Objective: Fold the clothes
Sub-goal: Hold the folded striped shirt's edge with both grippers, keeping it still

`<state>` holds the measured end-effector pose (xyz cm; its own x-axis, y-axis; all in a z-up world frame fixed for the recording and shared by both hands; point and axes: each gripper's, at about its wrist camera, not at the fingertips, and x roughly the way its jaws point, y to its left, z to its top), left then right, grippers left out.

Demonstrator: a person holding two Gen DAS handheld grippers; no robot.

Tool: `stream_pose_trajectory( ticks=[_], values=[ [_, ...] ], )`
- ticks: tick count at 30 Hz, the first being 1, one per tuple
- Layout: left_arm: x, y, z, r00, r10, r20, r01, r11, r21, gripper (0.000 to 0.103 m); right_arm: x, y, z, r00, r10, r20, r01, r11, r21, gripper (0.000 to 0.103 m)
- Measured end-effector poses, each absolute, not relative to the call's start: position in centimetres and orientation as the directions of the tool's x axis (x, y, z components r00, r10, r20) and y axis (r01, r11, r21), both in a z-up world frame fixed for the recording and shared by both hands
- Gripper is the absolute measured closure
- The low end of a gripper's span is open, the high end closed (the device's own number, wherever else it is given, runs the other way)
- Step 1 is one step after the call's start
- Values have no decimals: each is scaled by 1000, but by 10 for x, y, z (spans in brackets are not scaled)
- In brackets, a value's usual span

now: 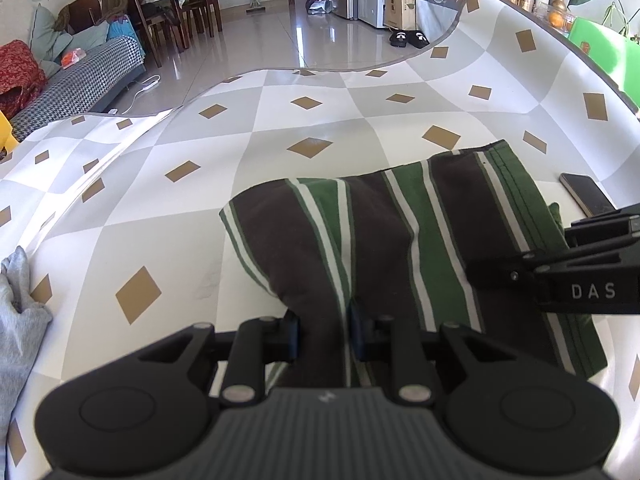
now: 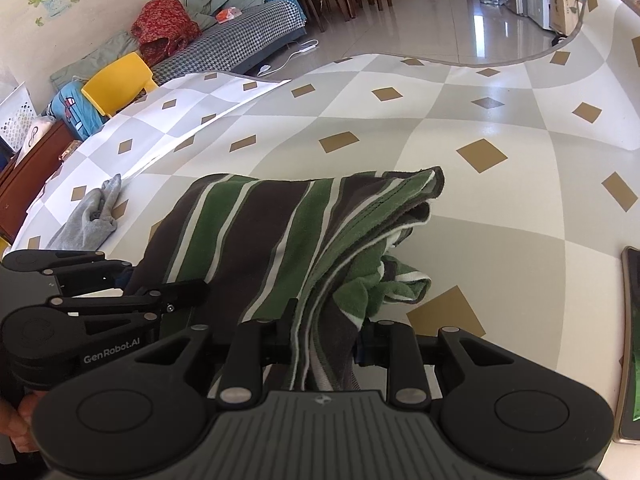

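A striped garment [image 1: 400, 248] in dark brown, green and white lies folded in layers on the checkered table cover [image 1: 280, 128]. My left gripper [image 1: 324, 336] is shut on its near left edge. My right gripper [image 2: 326, 340] is shut on the stacked layers at its near right edge [image 2: 280, 232]. The right gripper also shows at the right of the left wrist view [image 1: 560, 276], and the left gripper at the left of the right wrist view [image 2: 120, 300]. The two grippers sit close side by side.
A grey garment [image 1: 16, 320] lies at the table's left; it also shows in the right wrist view [image 2: 92, 220]. A phone [image 1: 586, 194] lies right of the striped garment, and shows too in the right wrist view [image 2: 632, 340]. The cover's far edge curls up. Beyond are a sofa, chairs and tiled floor.
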<state>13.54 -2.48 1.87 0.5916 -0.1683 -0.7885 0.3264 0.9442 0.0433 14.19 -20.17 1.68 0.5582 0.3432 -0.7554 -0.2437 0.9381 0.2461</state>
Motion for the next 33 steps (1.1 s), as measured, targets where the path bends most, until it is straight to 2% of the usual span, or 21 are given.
stream_pose_trajectory(
  ticks=[33],
  values=[
    [114,-5,48,659,-106,-745,264,960,98,82,126,-163,47,617,317,-720,-314,939,144,78]
  ],
)
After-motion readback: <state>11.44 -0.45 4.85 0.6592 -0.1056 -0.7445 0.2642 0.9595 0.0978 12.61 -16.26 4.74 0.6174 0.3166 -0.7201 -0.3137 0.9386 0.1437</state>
